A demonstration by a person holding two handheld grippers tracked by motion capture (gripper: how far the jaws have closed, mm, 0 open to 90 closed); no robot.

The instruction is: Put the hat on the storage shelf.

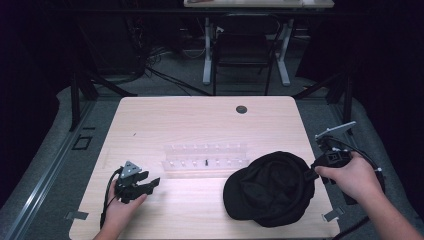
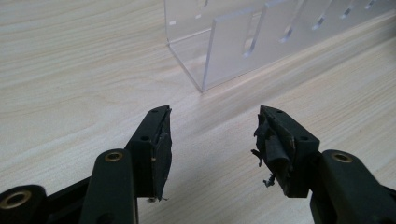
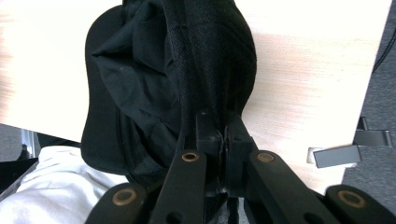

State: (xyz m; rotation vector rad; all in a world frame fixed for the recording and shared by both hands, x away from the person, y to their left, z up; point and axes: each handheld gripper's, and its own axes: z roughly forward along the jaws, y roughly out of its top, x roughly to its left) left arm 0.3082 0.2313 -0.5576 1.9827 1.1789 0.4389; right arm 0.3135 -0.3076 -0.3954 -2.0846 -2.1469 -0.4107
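Dim surroundings, overexposed glaring tabletop

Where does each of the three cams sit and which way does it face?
High view: above the person's side, looking forward and down on the table; both forearms and hands show.
Left gripper view: on the left gripper, jaws open, facing the clear rack.
Right gripper view: on the right gripper, clamped on the black cap.
Shared: the high view also shows the cap and rack.

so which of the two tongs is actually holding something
The right tongs, at the table's right edge: their jaws are clamped shut on the rim of the black cap. The left tongs stand open over bare wood.
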